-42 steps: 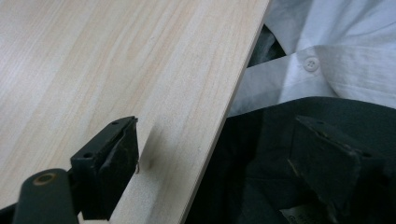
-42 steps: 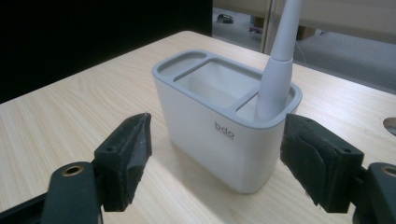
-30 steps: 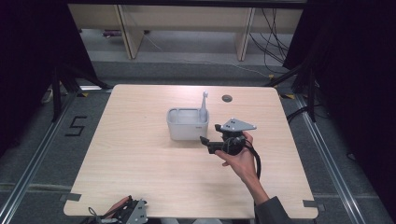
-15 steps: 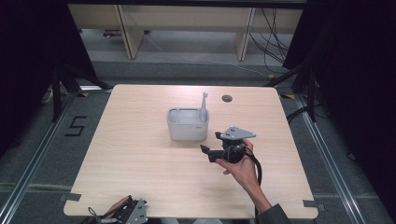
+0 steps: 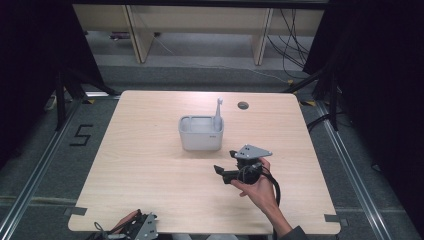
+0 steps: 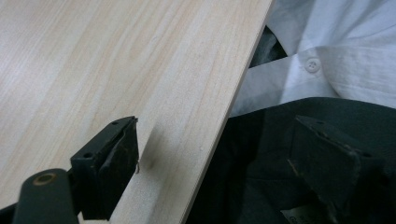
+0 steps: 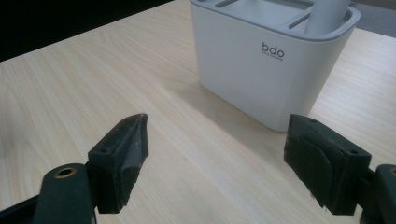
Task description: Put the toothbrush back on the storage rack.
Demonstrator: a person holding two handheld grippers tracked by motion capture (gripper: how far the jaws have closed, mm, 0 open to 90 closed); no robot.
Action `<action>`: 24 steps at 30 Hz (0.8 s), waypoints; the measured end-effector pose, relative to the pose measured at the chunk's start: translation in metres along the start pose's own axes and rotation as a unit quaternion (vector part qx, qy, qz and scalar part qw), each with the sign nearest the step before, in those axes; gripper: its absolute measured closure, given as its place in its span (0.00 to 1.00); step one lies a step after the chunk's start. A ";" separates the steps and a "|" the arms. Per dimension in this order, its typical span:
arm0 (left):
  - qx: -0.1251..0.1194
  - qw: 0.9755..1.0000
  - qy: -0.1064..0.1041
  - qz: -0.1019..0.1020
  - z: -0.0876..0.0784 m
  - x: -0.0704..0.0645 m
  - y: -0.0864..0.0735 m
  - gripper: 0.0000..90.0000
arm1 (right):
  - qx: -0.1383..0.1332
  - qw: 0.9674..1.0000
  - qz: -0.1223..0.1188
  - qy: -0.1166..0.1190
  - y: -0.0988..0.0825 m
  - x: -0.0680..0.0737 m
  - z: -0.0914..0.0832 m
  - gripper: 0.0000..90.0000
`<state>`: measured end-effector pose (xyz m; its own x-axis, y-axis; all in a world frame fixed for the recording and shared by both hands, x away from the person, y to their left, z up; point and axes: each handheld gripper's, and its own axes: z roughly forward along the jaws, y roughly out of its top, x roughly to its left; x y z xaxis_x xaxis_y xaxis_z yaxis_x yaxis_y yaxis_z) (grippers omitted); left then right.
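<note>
Grey plastic caddy (image 5: 200,133) near counter (image 5: 150,175) centre, toward far edge, white handled utensil (image 5: 218,111) upright inside. Probably light, rigid, smooth-walled; best pinched at rim. Right gripper (image 5: 231,162) released, empty, just beside caddy. Left gripper (image 5: 137,226) released at near edge.

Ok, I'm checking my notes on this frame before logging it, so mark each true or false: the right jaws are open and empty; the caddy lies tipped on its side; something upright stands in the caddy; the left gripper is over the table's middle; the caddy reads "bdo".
1. The right gripper has open, empty jaws. True.
2. The caddy lies tipped on its side. False: it stands upright on the table.
3. A grey upright piece stands in the caddy. True.
4. The left gripper is over the table's middle. False: it is at the near edge.
5. The caddy reads "bdo". True.
</note>
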<state>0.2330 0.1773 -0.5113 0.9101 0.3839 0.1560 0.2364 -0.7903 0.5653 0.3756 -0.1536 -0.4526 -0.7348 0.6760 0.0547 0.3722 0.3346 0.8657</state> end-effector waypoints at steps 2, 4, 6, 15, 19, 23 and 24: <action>0.001 1.000 0.002 0.000 0.000 0.000 0.000 0.17 | 0.004 1.000 0.008 0.007 -0.003 0.002 0.000 0.25; 0.001 1.000 0.000 0.000 0.000 0.000 0.000 0.17 | 0.007 1.000 0.008 0.008 -0.005 0.003 0.000 0.25; 0.000 1.000 0.000 0.000 0.000 0.000 0.000 0.17 | 0.015 1.000 0.017 0.009 -0.008 0.006 0.000 0.25; 0.008 1.000 -0.009 0.001 -0.001 0.001 0.001 0.17 | 0.018 1.000 0.002 0.012 -0.019 0.009 -0.001 0.23; 0.014 1.000 -0.013 0.002 -0.002 0.001 0.001 0.17 | 0.024 1.000 0.010 0.015 -0.024 0.012 -0.003 0.21; 0.001 1.000 0.000 0.000 0.000 0.000 0.000 0.17 | 0.025 0.999 0.005 0.020 -0.028 0.013 -0.003 0.20; 0.001 1.000 0.001 0.000 0.000 0.000 0.000 0.17 | 0.031 0.999 0.025 0.024 -0.031 0.017 -0.004 0.20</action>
<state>0.2329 0.1774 -0.5114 0.9096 0.3847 0.1571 0.2372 -0.7910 0.5639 0.3493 -0.1555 -0.4768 -0.7400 0.6613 0.1228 0.4432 0.3421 0.8285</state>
